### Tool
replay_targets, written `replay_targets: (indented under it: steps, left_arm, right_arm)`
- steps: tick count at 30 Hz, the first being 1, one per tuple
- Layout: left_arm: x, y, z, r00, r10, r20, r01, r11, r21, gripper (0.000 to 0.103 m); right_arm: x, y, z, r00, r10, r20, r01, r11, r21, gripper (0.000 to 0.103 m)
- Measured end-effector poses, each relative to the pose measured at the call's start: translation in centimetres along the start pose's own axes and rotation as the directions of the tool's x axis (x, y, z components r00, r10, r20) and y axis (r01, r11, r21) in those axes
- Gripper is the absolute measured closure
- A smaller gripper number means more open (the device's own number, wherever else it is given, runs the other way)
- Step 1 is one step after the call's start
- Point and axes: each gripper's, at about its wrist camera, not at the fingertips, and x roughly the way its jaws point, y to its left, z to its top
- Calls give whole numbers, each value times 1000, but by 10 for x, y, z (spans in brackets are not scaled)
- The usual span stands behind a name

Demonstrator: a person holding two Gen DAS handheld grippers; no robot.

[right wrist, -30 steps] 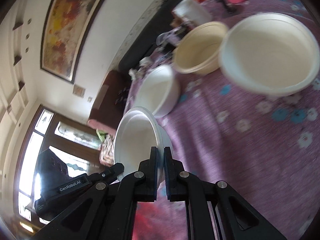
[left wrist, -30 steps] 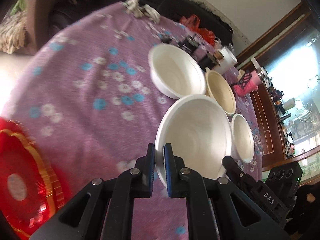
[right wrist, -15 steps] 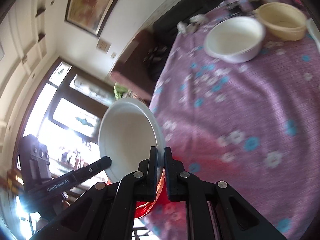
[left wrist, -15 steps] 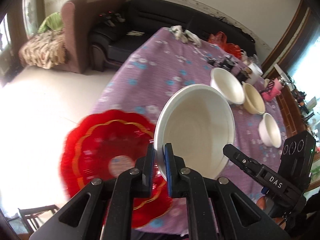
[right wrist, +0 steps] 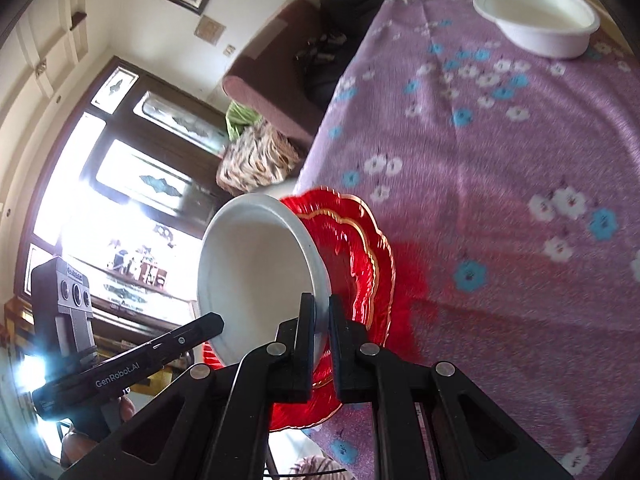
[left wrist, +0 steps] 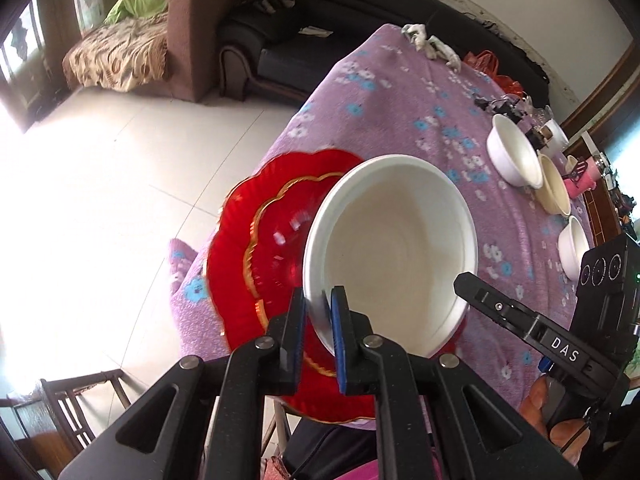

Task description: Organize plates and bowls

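A large white bowl (left wrist: 396,252) hangs just above a red scalloped plate (left wrist: 260,248) at the near corner of the purple flowered table. My left gripper (left wrist: 319,308) is shut on the bowl's near rim. My right gripper (right wrist: 319,312) is shut on the opposite rim of the same bowl (right wrist: 256,276), with the red plate (right wrist: 360,264) beneath and behind it. Each gripper shows in the other's view, at the bowl's side.
A white bowl (left wrist: 512,156), a cream bowl (left wrist: 554,184) and a small white bowl (left wrist: 574,248) sit in a row at the far right of the table (left wrist: 400,92). The red plate overhangs the table edge. Sofas and bare floor lie beyond it.
Both grippers have carried the large bowl from beside the other bowls back toward the near table corner, and it now hangs over the red plate.
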Motion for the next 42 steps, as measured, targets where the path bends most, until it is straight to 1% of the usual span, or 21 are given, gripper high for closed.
replay_targets:
  steps: [6, 10, 13, 14, 16, 19, 21, 22, 23, 25, 26, 29, 31, 33, 34, 36, 37, 39, 41, 42]
  left_arm:
    - [4, 10, -5, 1000, 3, -25, -3, 1000, -5, 91]
    - [-3, 19, -4, 1000, 18, -10, -18, 1000, -16, 90]
    - [-13, 24, -3, 999, 41, 26, -41, 999, -18, 90]
    - [-17, 26, -3, 999, 42, 35, -41, 999, -23, 90]
    - [-23, 31, -1, 998, 37, 48, -36, 999, -31, 90]
    - [-30, 33, 2, 997, 28, 66, -26, 999, -40, 90]
    - [-34, 34, 3, 997, 21, 76, -18, 999, -43, 90]
    - [-35, 34, 4, 996, 19, 81, -15, 999, -44, 90]
    - [-37, 35, 4, 996, 15, 86, -11, 999, -44, 89]
    - [-40, 35, 6, 996, 7, 94, -2, 999, -49, 89]
    - [-42, 34, 6, 995, 4, 97, 1, 999, -50, 89]
    - [-44, 29, 9, 994, -13, 106, 18, 999, -46, 89]
    - [-46, 22, 11, 993, -26, 112, 30, 999, -35, 89]
    - [-47, 11, 13, 992, -44, 121, 46, 999, -17, 88]
    - [-47, 1, 14, 991, -57, 125, 58, 998, -2, 86]
    - [-44, -19, 17, 989, -76, 126, 73, 997, 28, 79]
    - [-43, -28, 17, 989, -83, 126, 78, 996, 42, 79]
    - [-37, -57, 18, 987, -117, 112, 108, 990, 89, 78]
    - [-29, -87, 18, 984, -157, 90, 144, 981, 132, 71]
    - [-24, -105, 18, 981, -177, 80, 163, 974, 160, 69]
  right_arm:
    - [19, 0, 2, 999, -15, -29, 14, 1000, -3, 95]
    - [24, -2, 5, 999, -28, -36, 28, 1000, 0, 95]
    - [29, -3, 7, 998, -35, -59, 34, 999, -8, 95]
    - [31, -3, 7, 997, -35, -67, 35, 999, -10, 93]
    - [39, 0, 8, 994, -37, -98, 35, 999, -24, 92]
    - [41, 7, 11, 994, -44, -102, 40, 998, -47, 92]
    - [40, 9, 13, 992, -26, -127, 21, 999, -41, 92]
    - [37, 11, 14, 991, -14, -132, 8, 999, -42, 87]
    - [35, 13, 16, 992, -15, -129, 8, 999, -51, 78]
    - [28, 16, 20, 993, -17, -114, 9, 998, -66, 68]
    - [25, 17, 22, 995, -16, -102, 8, 997, -74, 66]
    - [20, 18, 23, 995, -12, -103, 3, 996, -88, 64]
    - [15, 13, 23, 995, 2, -97, -9, 997, -73, 64]
    - [4, 6, 24, 998, 6, -61, -9, 998, -62, 64]
    - [-2, 2, 25, 999, 5, -42, -7, 998, -57, 64]
    - [-19, -8, 30, 1000, -6, 9, 6, 999, -42, 64]
    - [-25, -11, 30, 1000, -11, 29, 12, 999, -38, 64]
    - [-45, -22, 35, 996, -30, 79, 31, 999, -23, 64]
    - [-66, -34, 37, 991, -44, 128, 44, 999, 4, 64]
    - [-79, -43, 38, 986, -58, 158, 56, 998, 17, 64]
